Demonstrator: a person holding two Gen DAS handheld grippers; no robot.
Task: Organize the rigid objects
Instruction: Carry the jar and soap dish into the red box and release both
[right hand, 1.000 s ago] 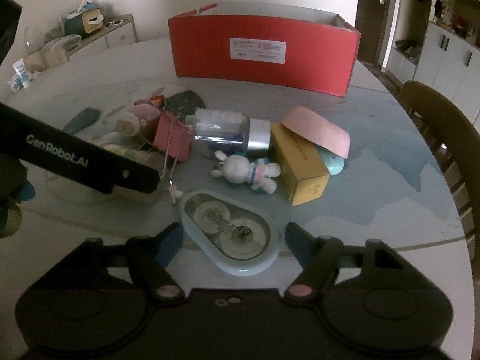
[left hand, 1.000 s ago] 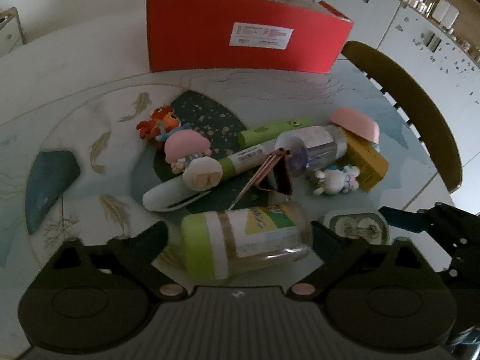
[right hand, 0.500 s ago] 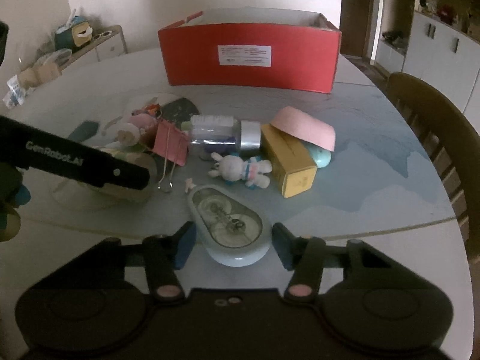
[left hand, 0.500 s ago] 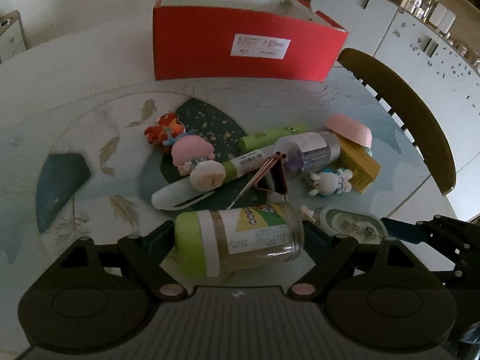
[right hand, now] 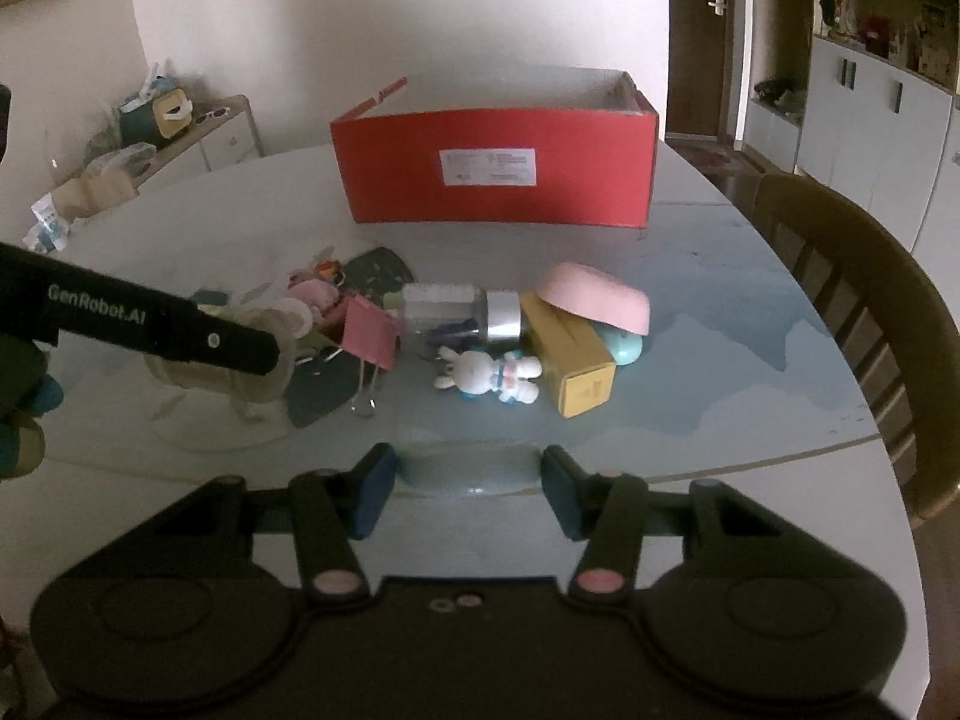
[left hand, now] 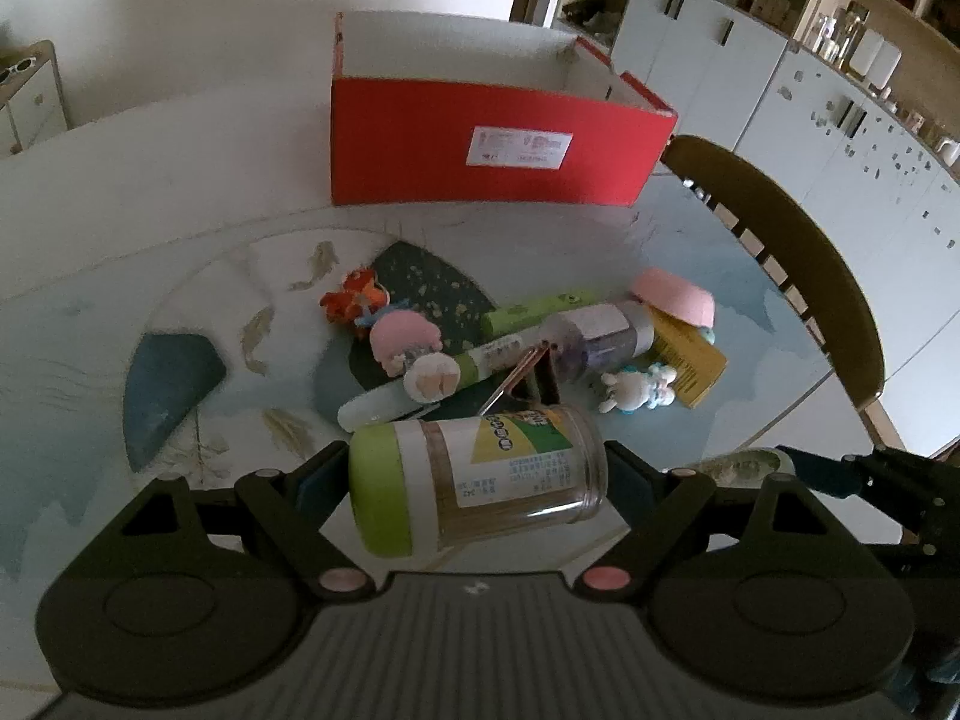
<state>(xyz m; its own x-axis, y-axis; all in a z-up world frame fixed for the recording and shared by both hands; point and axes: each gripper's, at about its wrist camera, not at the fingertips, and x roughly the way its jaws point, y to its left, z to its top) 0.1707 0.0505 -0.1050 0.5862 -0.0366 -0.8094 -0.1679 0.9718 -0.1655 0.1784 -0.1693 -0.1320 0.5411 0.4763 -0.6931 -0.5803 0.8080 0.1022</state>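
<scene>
- The left gripper clamps one green-lidded jar, lifted above the table.
- The right gripper squeezes one pale blue case.
- One red box stands behind the pile.
- One bunny toy, one pink bowl.

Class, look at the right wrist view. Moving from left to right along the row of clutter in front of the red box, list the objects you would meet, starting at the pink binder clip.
pink binder clip → clear bottle with silver cap → white bunny toy → yellow box → pink bowl
</scene>
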